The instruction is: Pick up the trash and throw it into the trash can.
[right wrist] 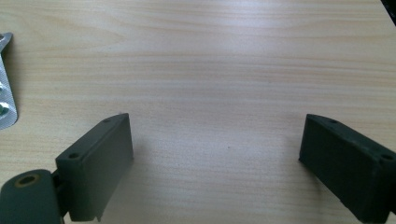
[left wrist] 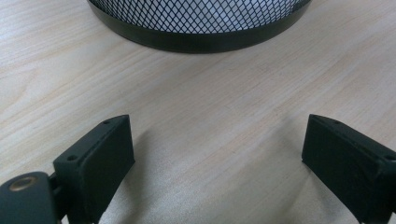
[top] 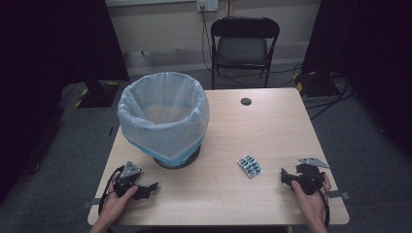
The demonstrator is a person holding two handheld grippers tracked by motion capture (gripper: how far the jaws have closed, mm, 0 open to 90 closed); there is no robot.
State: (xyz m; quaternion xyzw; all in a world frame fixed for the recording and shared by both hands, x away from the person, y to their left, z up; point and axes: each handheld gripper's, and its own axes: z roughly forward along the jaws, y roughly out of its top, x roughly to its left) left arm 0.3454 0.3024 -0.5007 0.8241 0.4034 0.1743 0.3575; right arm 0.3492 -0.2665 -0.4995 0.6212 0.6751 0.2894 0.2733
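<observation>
A silver blister pack of pills (top: pixel 248 166) lies flat on the wooden table (top: pixel 252 126), right of centre near the front. A mesh waste bin lined with a pale plastic bag (top: pixel 163 116) stands at the left. My left gripper (top: pixel 148 190) rests low on the table in front of the bin, open, with nothing between its jaws; the bin's black mesh base (left wrist: pixel 198 23) is straight ahead of it. My right gripper (top: pixel 286 177) sits at the front right, open and empty, to the right of the pack. The pack's edge (right wrist: pixel 5 88) shows at the far left.
A black folding chair (top: pixel 244 46) stands behind the table. A dark round hole (top: pixel 246 101) is in the tabletop near the far edge. Cables run over the grey floor at the back right. Bare wood lies between the two grippers.
</observation>
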